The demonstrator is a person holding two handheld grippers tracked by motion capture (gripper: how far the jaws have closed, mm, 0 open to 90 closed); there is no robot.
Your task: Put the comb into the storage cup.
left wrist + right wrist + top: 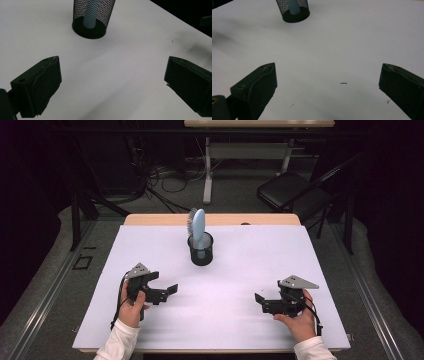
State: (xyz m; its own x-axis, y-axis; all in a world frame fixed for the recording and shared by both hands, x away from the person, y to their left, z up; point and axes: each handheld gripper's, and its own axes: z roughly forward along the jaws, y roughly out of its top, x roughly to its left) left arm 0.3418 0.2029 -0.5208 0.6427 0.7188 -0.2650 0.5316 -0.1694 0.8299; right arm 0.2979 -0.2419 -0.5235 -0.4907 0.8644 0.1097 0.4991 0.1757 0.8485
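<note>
Listing items from left to right, as they lie relative to each gripper:

1. Left gripper (165, 292): held in the person's left hand (131, 309), low over the white surface (240, 320); jaws spread wide, nothing between them.

2. Mesh cup (201, 251): black wire holder, upright, ahead of the left gripper and a little toward its right, well apart from it; in the left gripper view it stands beyond the jaws (93, 17). From the right gripper it lies ahead and off toward its left (293, 11).

3. Hairbrush (198, 227): pale blue, standing handle-down inside the mesh cup, bristled head rising above the rim, leaning slightly. Judged light and stiff, with a smooth plastic body that may slip; the bristles would give under pressure and offer poor purchase. Best hold is likely across the flat of the blue body just above the cup rim, lifting straight up so that the light cup is not dragged or tipped.

4. Right gripper (265, 304): held in the person's right hand (299, 320), near the surface, well apart from the cup; jaws likewise wide apart and empty
</note>
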